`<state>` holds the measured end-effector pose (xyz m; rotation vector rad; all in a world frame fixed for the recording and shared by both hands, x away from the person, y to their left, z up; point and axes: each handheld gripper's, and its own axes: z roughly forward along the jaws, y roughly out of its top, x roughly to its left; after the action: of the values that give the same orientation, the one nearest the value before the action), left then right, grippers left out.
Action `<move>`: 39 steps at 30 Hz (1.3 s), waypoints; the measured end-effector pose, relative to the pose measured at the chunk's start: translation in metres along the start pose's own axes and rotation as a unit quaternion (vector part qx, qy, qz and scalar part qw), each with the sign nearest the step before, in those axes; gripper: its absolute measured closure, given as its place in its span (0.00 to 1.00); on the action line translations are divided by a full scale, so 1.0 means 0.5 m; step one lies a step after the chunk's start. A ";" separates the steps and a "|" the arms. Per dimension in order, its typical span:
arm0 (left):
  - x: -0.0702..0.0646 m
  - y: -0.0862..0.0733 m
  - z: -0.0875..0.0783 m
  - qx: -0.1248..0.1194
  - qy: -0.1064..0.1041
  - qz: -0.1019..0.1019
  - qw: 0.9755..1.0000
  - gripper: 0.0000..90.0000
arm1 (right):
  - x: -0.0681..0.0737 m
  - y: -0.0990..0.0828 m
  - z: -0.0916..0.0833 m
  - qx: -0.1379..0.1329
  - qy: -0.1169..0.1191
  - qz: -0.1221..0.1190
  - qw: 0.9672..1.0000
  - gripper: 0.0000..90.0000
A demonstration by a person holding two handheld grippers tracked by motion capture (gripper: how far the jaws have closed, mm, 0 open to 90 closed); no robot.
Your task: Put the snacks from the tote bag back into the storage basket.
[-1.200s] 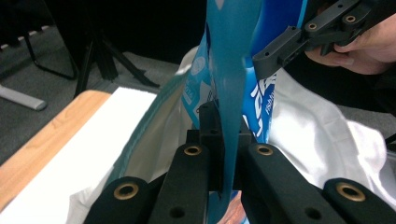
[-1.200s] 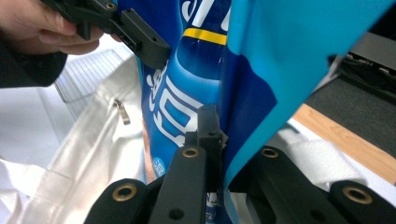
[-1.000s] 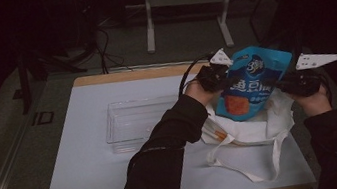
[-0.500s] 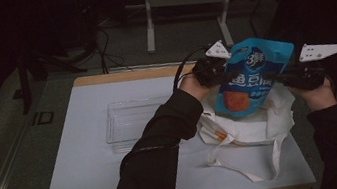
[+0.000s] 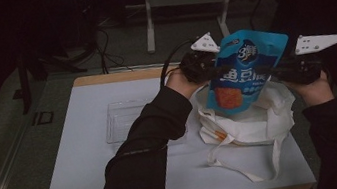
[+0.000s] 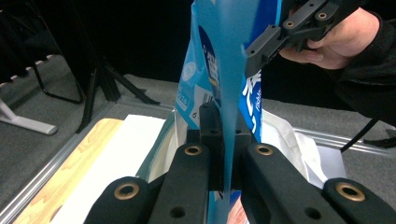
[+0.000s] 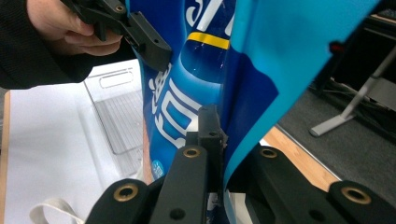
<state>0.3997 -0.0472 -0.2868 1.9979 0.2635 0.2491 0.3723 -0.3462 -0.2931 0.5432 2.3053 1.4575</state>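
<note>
Blue pouch (image 5: 246, 70) pinched by both shut grippers, left (image 5: 211, 70) and right (image 5: 279, 70), above the open tote (image 5: 246, 123), clear tray (image 5: 122, 121) beside.

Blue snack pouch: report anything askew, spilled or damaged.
Nothing spilled or torn. The blue snack pouch hangs tilted above the white tote bag, pinched at opposite edges by the left tool and right tool.

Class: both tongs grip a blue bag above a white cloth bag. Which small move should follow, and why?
Probably carry the blue bag sideways toward the clear tray. The left tongs and right tongs each pinch an edge, and its bottom hangs above the cloth bag.
</note>
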 end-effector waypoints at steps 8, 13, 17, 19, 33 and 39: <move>0.002 -0.006 -0.059 0.000 0.008 -0.001 1.000 1.00 | 0.028 0.043 0.035 -0.004 0.018 -0.012 1.000 0.98; 0.004 -0.012 -0.102 0.002 0.017 -0.002 1.000 1.00 | 0.044 0.068 0.061 -0.007 0.031 -0.022 0.999 0.98; 0.005 -0.020 -0.135 0.004 0.025 -0.004 1.000 1.00 | 0.053 0.082 0.080 -0.007 0.039 -0.028 0.999 0.98; 0.006 -0.024 -0.153 0.006 0.032 -0.005 0.999 1.00 | 0.059 0.091 0.093 -0.008 0.046 -0.029 0.998 0.98; 0.016 -0.069 -0.274 0.014 0.069 -0.017 0.997 1.00 | 0.109 0.160 0.198 0.000 0.081 -0.053 0.995 0.98; 0.019 -0.089 -0.310 0.019 0.081 -0.023 0.996 1.00 | 0.127 0.175 0.235 0.000 0.092 -0.059 0.994 0.98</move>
<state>0.3603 0.1071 -0.2610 2.0089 0.4201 0.3788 0.3863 -0.1894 -0.2667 0.2760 2.4318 1.5067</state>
